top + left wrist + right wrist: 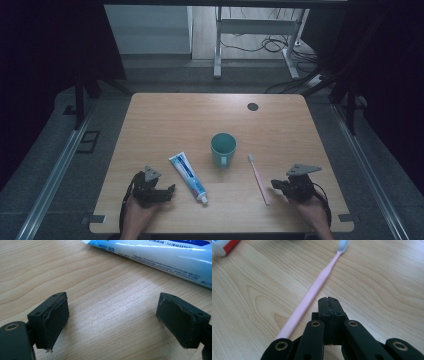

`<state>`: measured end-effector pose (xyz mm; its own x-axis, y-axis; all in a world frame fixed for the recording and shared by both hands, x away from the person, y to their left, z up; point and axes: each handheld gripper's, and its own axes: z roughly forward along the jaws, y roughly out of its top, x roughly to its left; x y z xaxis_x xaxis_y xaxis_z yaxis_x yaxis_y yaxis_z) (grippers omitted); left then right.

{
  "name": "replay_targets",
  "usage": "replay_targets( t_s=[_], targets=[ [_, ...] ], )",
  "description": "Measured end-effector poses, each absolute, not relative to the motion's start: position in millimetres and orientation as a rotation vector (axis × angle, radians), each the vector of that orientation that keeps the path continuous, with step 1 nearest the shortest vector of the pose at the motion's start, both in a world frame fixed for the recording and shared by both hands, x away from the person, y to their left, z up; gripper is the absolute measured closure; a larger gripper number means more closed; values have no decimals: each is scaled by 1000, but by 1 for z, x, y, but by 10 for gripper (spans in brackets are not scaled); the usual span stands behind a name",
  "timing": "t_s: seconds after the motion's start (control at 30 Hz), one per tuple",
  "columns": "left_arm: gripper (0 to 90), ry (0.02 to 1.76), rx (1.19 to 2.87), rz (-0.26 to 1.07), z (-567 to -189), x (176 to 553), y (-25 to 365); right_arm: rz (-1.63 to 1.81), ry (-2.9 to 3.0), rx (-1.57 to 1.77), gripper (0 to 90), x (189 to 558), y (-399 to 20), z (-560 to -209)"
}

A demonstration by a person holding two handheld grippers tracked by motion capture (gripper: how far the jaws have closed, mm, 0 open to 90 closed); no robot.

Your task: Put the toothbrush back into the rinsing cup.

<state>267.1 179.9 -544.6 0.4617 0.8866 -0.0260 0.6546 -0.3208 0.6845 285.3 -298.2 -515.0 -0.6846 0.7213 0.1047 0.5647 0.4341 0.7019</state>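
- The left claw (170,190) rests low at the near left of the bench (165,115), held in a hand (137,215) that comes in from the bottom edge; its jaws stand spread wide with nothing but bare wood between them.
- In the left gripper view the two black pads (53,320) sit well apart, and the toothpaste tube (160,257) lies just beyond them, running across the upper right.
- In the high view the toothpaste tube (188,177) lies flat at a slant just right of the left claw, its cap end toward the near edge.
- The right claw (274,184) is at the near right of the bench, its jaws pressed together on nothing, pad against pad.
- The pink toothbrush (259,179) lies flat on the bench just beside the right claw's tip, not held; its bristle head points away from the person.
- In the right gripper view the toothbrush (317,283) runs up past the left side of the closed claw (328,300), close to it, though I cannot tell whether they touch.
- A teal cup (223,148) stands upright between the tube and the toothbrush, a little farther back, apart from both.
- A small dark round spot (252,106) sits near the far edge of the bench.
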Motion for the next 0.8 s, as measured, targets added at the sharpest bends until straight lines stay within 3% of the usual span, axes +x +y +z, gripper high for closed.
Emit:
replay_targets(
  t_s=[0.8],
  targets=[
    [113, 1277, 2082, 474, -545, 267, 180, 1137, 2570, 1068, 892, 292, -259, -521]
  ],
)
